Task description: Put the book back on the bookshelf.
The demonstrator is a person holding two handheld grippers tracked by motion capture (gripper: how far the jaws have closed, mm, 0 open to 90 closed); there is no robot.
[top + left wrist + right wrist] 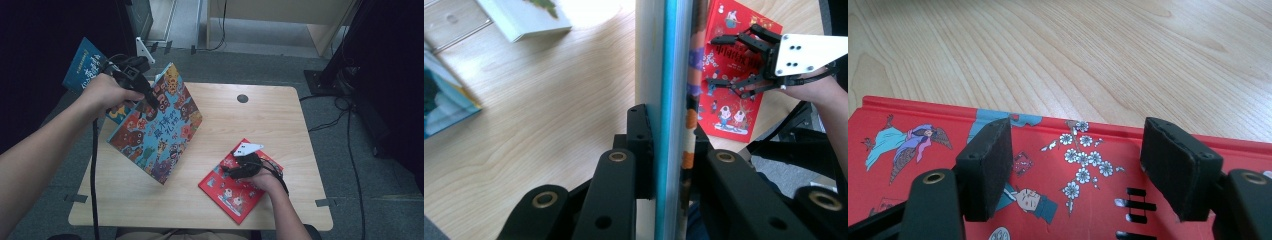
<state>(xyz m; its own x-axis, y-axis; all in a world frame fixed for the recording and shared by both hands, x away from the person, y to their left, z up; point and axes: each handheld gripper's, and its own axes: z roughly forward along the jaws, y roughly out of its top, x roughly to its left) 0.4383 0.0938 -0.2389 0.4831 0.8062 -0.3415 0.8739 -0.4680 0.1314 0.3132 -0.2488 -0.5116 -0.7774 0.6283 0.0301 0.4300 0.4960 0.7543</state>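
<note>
My left gripper (152,102) is shut on the top edge of a large colourful picture book (157,125) and holds it tilted up, its lower corner near the wooden table (250,120). In the left gripper view the book's edge (669,75) runs upright between the black jaws of the left gripper (669,145). A red picture book (230,192) lies flat at the front right. My right gripper (227,170) rests low over it, open, with the cover (908,135) showing between the pads of the right gripper (1075,165). The left gripper view also shows the right gripper (716,61) over the red book (729,110).
A blue book (85,62) sits at the far left by the table's corner, partly behind my left hand. The left gripper view shows a blue book (444,100) and a white one (524,17) on the wood. A dark round hole (242,98) marks the table's far edge.
</note>
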